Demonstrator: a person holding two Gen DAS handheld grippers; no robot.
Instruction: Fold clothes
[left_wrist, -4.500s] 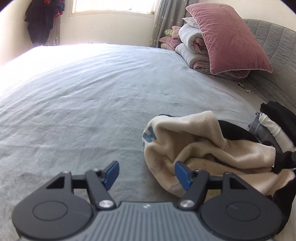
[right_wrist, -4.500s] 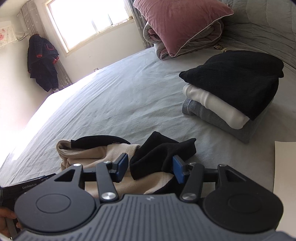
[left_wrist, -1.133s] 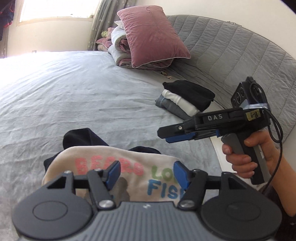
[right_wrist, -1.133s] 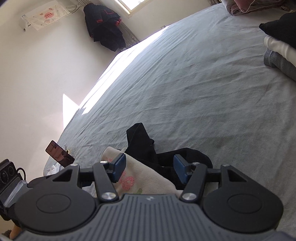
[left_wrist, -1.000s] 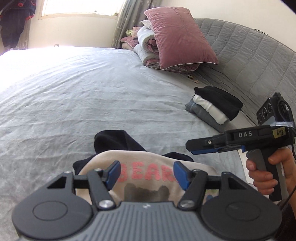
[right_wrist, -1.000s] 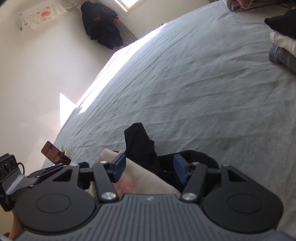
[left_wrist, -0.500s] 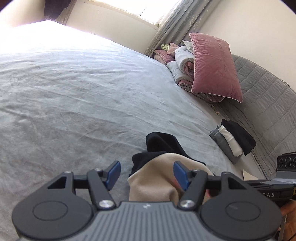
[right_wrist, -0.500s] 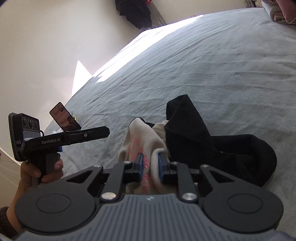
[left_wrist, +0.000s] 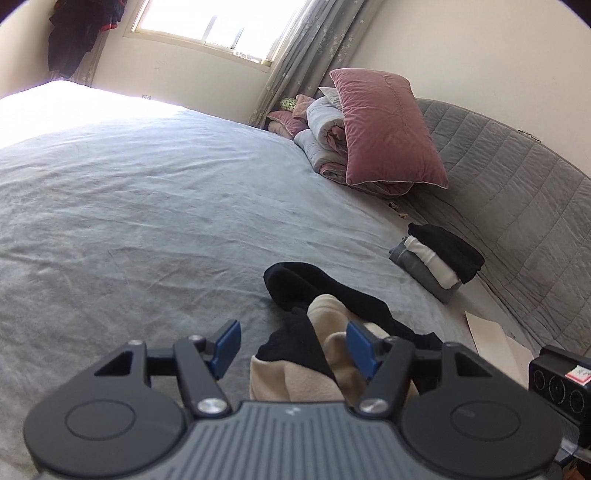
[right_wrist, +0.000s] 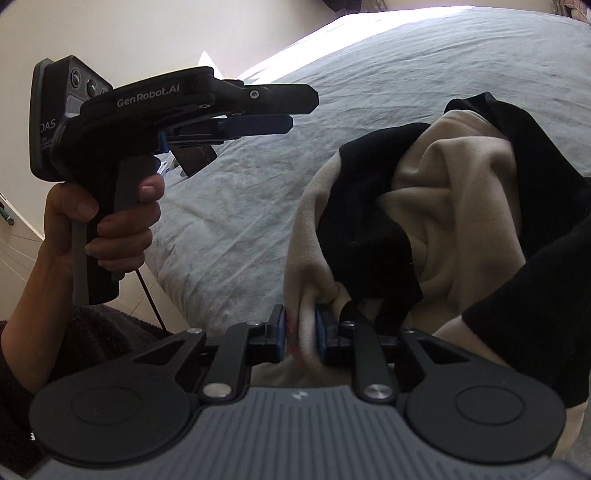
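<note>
A crumpled cream sweatshirt with black sleeves and trim (left_wrist: 325, 314) lies bunched on the grey bed (left_wrist: 147, 221). My left gripper (left_wrist: 293, 345) hovers just above its near end, open, with cloth under the gap and nothing pinched. In the right wrist view my right gripper (right_wrist: 300, 330) is shut on a narrow fold of the sweatshirt (right_wrist: 454, 206), the cream cloth squeezed between the blue pads. The rest of the garment bunches up beyond it. In that view the left gripper (right_wrist: 299, 110) is held by a hand (right_wrist: 110, 218) at upper left, away from the cloth.
A folded stack of black, white and grey clothes (left_wrist: 439, 258) sits by the quilted grey headboard (left_wrist: 517, 206). A pink pillow (left_wrist: 384, 125) leans on rolled bedding at the back. A pale sheet (left_wrist: 487, 328) lies at the bed's right edge. Open bed surface stretches left.
My right gripper has shut on a cream fold and pulled it toward the near edge, bunching the garment up. The left gripper swung left, off the printed front, and stays open.
</note>
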